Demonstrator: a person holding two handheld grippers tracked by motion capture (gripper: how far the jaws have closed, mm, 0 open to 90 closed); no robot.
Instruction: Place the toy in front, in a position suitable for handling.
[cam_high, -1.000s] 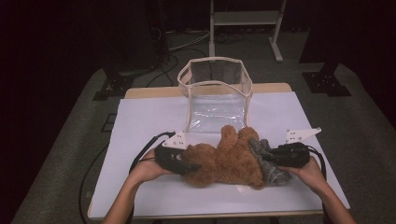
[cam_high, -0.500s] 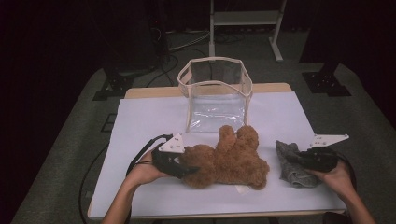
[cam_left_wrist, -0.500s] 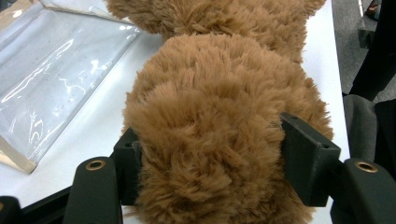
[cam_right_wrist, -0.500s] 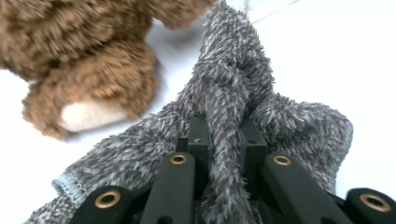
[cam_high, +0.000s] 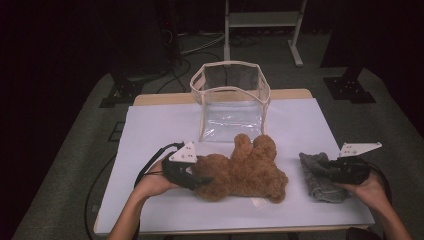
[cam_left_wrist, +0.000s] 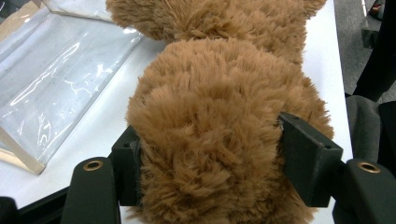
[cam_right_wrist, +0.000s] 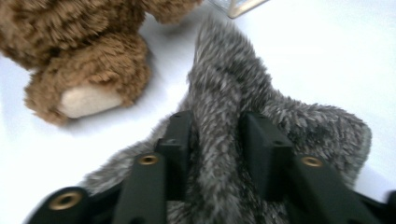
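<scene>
Change: right gripper (cam_high: 325, 169) has carried the grey furry cloth (cam_high: 320, 176) off to the right since a second ago; cloth now well apart from the teddy bear (cam_high: 245, 170), which it lay against then. Bear and left gripper (cam_high: 200, 180) unmoved.
Table: white sheet (cam_high: 160, 125) covers the top; wooden edge shows along the far side.
Clear bag (cam_high: 231, 102): upper centre of the high view, standing open, cream-trimmed rim; just beyond the bear.
Teddy bear: brown, lying lower centre of the high view, pale foot sole (cam_right_wrist: 86, 100) seen in the right gripper view.
Grey furry cloth: lower right of the high view, on the sheet, one ridge pinched up.
Left gripper: clamped on the bear's plush, a jaw on either side.
Right gripper: clenched on the cloth's raised fold, fur bulging between the jaws.
</scene>
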